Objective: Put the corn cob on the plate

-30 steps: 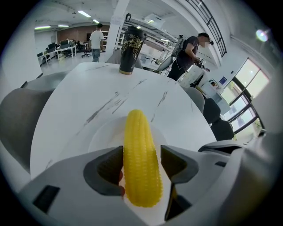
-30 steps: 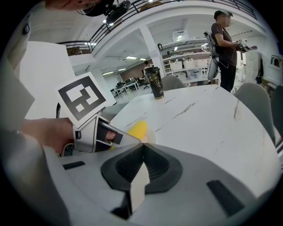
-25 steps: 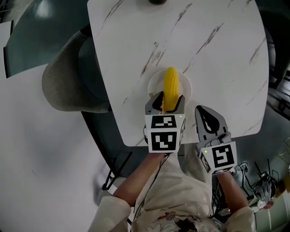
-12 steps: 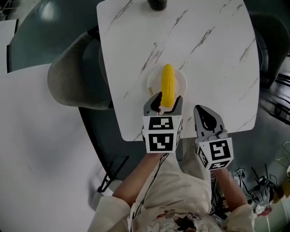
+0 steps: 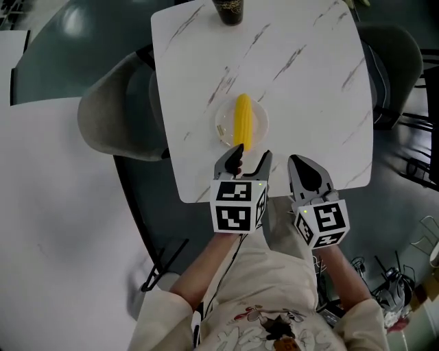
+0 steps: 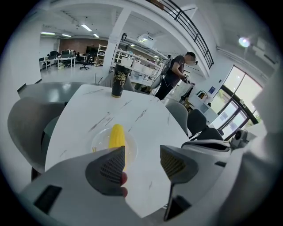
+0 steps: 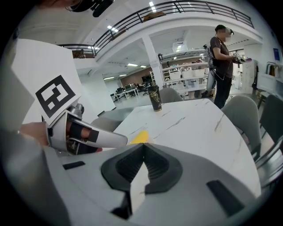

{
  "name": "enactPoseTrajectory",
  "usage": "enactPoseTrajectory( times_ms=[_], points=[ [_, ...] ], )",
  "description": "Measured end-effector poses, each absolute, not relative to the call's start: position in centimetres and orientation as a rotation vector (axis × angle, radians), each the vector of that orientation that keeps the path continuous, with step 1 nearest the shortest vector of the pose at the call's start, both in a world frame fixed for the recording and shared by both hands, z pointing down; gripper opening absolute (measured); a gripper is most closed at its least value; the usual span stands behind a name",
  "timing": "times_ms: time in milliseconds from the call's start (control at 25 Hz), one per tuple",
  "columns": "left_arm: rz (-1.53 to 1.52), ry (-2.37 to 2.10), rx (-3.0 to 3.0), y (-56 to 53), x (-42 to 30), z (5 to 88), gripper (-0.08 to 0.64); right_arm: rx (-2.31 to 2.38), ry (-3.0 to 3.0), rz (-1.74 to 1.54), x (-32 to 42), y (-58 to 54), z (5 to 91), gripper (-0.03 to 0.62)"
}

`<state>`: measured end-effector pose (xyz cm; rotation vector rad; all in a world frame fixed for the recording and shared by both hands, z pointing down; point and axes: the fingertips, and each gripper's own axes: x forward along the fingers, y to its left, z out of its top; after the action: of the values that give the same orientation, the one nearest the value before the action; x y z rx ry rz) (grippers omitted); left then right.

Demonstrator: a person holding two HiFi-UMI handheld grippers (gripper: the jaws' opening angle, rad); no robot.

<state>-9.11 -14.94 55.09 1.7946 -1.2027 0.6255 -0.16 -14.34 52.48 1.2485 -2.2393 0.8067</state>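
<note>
A yellow corn cob (image 5: 243,121) lies lengthwise on a small white plate (image 5: 223,127) near the front edge of the white marble table (image 5: 302,89). My left gripper (image 5: 247,155) is open just in front of the plate, clear of the cob, with nothing between its jaws. The left gripper view shows the corn cob (image 6: 116,137) on the plate (image 6: 99,142) beyond the left gripper (image 6: 142,161). My right gripper (image 5: 305,168) is shut and empty at the table's front edge, to the right of the left one. In the right gripper view, the right gripper (image 7: 144,153) hides most of the corn cob (image 7: 139,137).
A dark cup (image 5: 228,9) stands at the table's far edge. A grey chair (image 5: 113,116) sits to the left of the table and another chair (image 5: 398,62) to the right. A person (image 6: 177,70) stands far off in the room.
The left gripper has let go of the corn cob and drawn back toward me, leaving the cob on the plate. The right gripper stayed shut beside it.
</note>
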Motion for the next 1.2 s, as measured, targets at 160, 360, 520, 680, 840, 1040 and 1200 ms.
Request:
enactPoseTrajectory(
  times_ms=[160,360,520,680,840,1040,1200],
  points=[
    [0.606,-1.229,1.802,-13.4,-8.7,53.3,0.189,1.263,-2.25,0.814,0.2,-13.4,51.0,0.005],
    [0.586,-1.273,1.806,-11.6,-8.5,51.2,0.156,1.222,-2.293,0.797,-0.3,-11.9,49.3,0.005],
    [0.587,-1.317,1.798,-9.9,-8.3,50.0,0.127,1.205,-2.316,0.805,-0.4,-10.7,48.0,0.005],
    [0.58,-1.349,1.784,-8.2,-8.1,48.6,0.071,1.193,-2.333,0.818,-0.3,-9.4,46.7,0.005],
    [0.537,-1.331,1.781,-6.0,-7.3,47.8,0.009,1.125,-2.367,0.799,-0.1,-7.7,45.7,0.006],
    [0.521,-1.337,1.776,-3.3,-6.7,46.7,0.009,1.136,-2.375,0.781,1.3,-6.2,44.3,0.006],
    [0.498,-1.359,1.789,-2.4,-6.5,45.4,0.009,1.147,-2.401,0.763,1.8,-5.8,43.1,0.005]
  ],
)
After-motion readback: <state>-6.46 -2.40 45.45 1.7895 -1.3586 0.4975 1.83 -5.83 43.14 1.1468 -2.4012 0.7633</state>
